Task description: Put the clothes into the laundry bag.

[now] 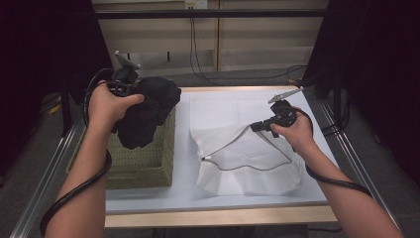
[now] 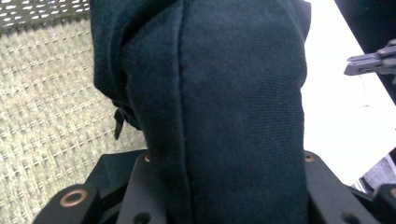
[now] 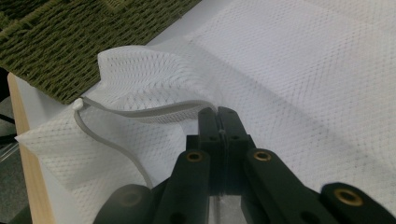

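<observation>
My left gripper [image 1: 134, 94] is shut on a bunched black garment [image 1: 148, 114], which hangs over the woven olive basket [image 1: 143, 163] at the table's left. In the left gripper view the black garment [image 2: 219, 93] bulges between the jaws and hides their tips, with the basket's weave [image 2: 51, 116] behind it. A white mesh bag [image 1: 247, 163] lies flat to the right of the basket. My right gripper [image 1: 253, 127] is shut on the bag's grey zipper edge [image 3: 154, 109] and lifts it, so the mouth gapes toward the basket. In the right gripper view the right gripper [image 3: 218, 115] pinches that edge.
The basket [image 3: 65, 42] stands just beside the bag's open mouth. The white table top [image 1: 183, 148] ends in a wooden front edge [image 1: 218, 216]. Metal rails [image 1: 346, 148] run along both sides. Cables [image 1: 237, 79] lie on the floor beyond the table.
</observation>
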The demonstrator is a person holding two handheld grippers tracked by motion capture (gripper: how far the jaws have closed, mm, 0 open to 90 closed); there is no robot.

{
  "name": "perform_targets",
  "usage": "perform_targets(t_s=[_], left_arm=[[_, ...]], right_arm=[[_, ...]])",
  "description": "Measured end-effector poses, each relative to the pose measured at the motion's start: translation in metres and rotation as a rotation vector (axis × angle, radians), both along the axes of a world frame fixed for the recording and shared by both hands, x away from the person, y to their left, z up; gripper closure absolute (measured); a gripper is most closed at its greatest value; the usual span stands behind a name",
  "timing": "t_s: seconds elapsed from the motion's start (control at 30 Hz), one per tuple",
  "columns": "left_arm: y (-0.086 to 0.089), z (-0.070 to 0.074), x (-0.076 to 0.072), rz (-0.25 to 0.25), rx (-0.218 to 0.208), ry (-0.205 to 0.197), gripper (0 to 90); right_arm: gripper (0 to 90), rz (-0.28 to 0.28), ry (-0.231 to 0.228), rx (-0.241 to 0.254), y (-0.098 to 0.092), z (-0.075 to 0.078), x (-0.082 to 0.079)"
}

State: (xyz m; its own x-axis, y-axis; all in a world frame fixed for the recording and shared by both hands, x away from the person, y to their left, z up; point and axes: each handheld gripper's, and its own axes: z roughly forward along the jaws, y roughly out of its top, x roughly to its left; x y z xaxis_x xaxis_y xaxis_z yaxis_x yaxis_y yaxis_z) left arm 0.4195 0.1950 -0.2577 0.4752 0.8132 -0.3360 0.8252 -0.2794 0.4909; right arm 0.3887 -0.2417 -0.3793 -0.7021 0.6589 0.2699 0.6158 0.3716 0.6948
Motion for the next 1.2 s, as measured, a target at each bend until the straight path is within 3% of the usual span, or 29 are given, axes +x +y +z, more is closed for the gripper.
perform_targets(t_s=[0.03,0.13,0.2,0.23,0.27,0.37,0.47,0.5,0.57,0.6,0.77,0.8,0.83,0.87,0.9,1.0,1.03,1.2], left_arm=[[0.001,0.002,0.001,-0.026,0.012,0.001,65.5],[-0.001,0.009,0.000,-0.036,0.008,-0.004,65.5],[-0.003,0.010,0.000,-0.031,0.000,-0.008,65.4],[-0.006,0.011,-0.001,0.005,-0.026,-0.008,65.4],[-0.004,0.013,0.000,-0.048,0.000,-0.004,65.5],[-0.008,0.017,-0.001,-0.064,-0.007,0.003,65.5],[-0.013,0.019,-0.002,-0.022,-0.036,0.003,65.5],[-0.012,0.022,-0.001,-0.067,-0.003,0.004,65.5],[-0.016,0.022,-0.002,-0.039,-0.028,0.002,65.4],[-0.015,0.023,0.000,-0.083,-0.008,0.007,65.5],[-0.020,0.025,-0.001,-0.098,-0.019,0.008,65.5],[-0.024,0.024,-0.003,-0.061,-0.046,0.007,65.4],[-0.024,0.024,-0.003,-0.061,-0.046,0.007,65.4],[-0.022,0.026,-0.002,-0.120,-0.015,0.010,65.4],[-0.026,0.026,-0.003,-0.080,-0.039,0.007,65.4],[-0.025,0.033,-0.003,-0.134,-0.014,0.009,65.4],[-0.026,0.034,-0.003,-0.117,-0.032,0.007,65.4],[-0.031,0.041,-0.005,-0.137,-0.032,0.001,65.4]], right_arm=[[90.0,-0.002,0.000,0.000,0.000,0.000,0.000],[90.0,-0.001,0.001,0.002,0.000,0.000,0.000],[90.0,0.000,-0.002,0.000,0.000,0.000,0.000],[90.0,0.000,-0.002,0.000,0.000,0.000,0.000],[90.0,-0.001,-0.002,0.000,0.000,0.000,0.000],[90.0,0.001,0.000,0.002,-0.001,-0.001,0.001],[90.0,0.001,0.001,0.001,0.000,-0.001,0.000],[90.0,0.002,0.001,0.000,0.000,-0.001,0.000],[90.0,0.003,0.001,0.000,0.000,-0.001,0.000],[90.0,0.001,0.000,0.002,-0.001,-0.001,0.001],[90.0,-0.003,0.002,0.006,-0.002,-0.002,0.000],[90.0,0.000,-0.001,0.005,-0.002,-0.002,0.000],[90.0,0.000,-0.001,0.005,-0.002,-0.002,0.000],[90.0,-0.001,0.000,0.005,-0.002,-0.003,0.000],[90.0,-0.002,-0.001,0.003,-0.003,-0.003,0.000],[90.0,-0.006,-0.001,0.000,-0.003,-0.003,0.001],[90.0,-0.006,-0.001,0.001,-0.003,-0.003,0.001],[90.0,-0.005,-0.002,0.002,-0.003,-0.002,0.000]])
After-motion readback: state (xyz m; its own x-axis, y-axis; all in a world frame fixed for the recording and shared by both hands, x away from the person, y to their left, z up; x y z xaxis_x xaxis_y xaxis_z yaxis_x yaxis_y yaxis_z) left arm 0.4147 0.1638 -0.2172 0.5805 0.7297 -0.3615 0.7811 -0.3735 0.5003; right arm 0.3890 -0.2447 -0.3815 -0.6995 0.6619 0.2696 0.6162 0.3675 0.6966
